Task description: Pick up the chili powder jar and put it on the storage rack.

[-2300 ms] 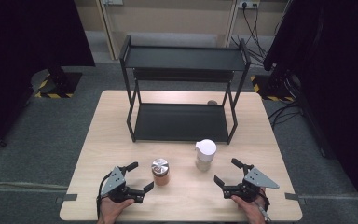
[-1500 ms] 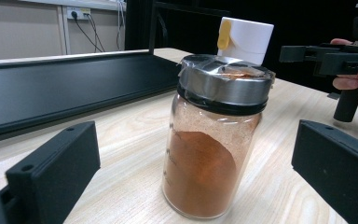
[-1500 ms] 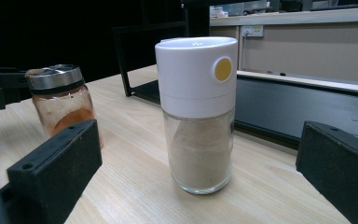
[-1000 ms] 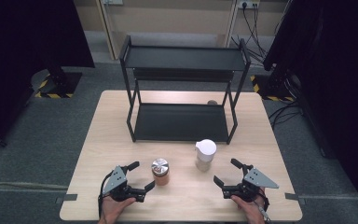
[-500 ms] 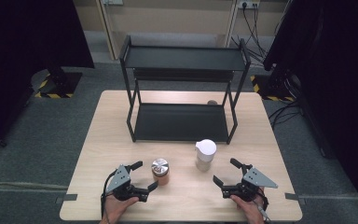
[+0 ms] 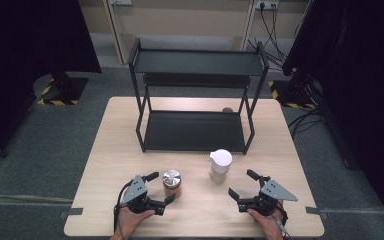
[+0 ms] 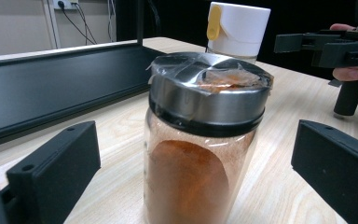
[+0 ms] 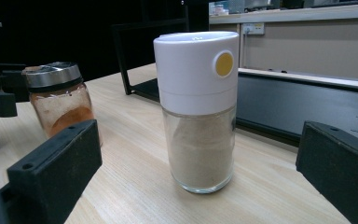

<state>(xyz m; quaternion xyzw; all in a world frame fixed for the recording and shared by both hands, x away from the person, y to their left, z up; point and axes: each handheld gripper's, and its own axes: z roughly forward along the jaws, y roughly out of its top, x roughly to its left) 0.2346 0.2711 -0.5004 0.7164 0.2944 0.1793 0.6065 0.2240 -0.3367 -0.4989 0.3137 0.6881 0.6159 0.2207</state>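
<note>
A glass spice jar (image 6: 172, 183) with a metal lid and orange powder stands on the wooden table (image 6: 130, 130) near its front. My left gripper (image 6: 159, 189) is open, its jaws on either side of the jar (image 7: 200, 140) without touching it. To the right stands a white-capped shaker (image 6: 220, 166) of pale powder with a yellow dot (image 8: 198, 112). My right gripper (image 6: 243, 184) is open and points at the shaker from a short way off, nothing between its jaws.
A black two-tier metal shelf rack (image 6: 196, 100) stands at the back middle of the table, both tiers bare. A small round object (image 6: 227, 110) lies behind its right legs. Dark curtains and cables surround the table.
My left gripper has moved right and forward, bringing its jaws around the orange spice jar. The right gripper has barely shifted.
</note>
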